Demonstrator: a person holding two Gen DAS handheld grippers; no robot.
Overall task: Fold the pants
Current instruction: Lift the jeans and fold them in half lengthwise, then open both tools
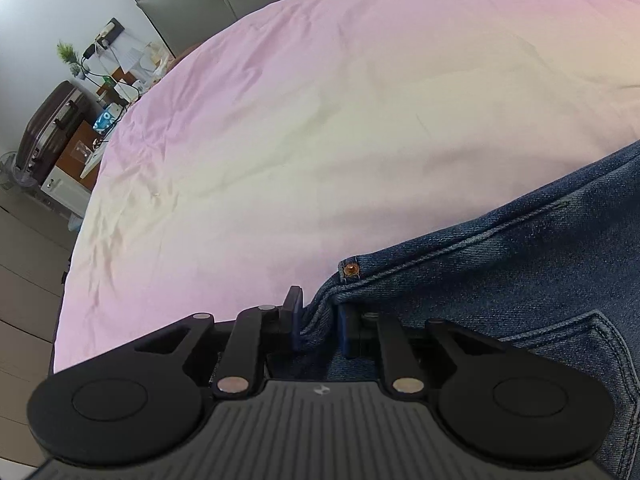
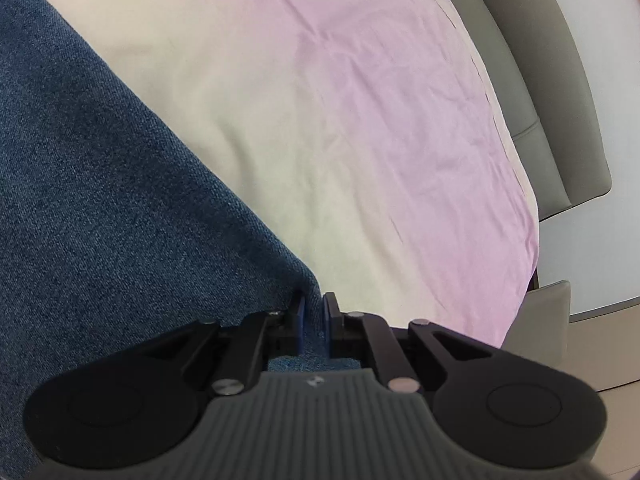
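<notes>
Both grippers, left [image 1: 318,320] and right [image 2: 314,320], are pinching the jeans [image 1: 520,280] lying between them, apparently at opposite ends, over the bed [image 1: 320,120].

A wide bed in a wrinkled pale pink sheet [image 1: 320,120] is carrying dark blue denim pants [image 1: 520,280], lying spread directly on it.
</notes>
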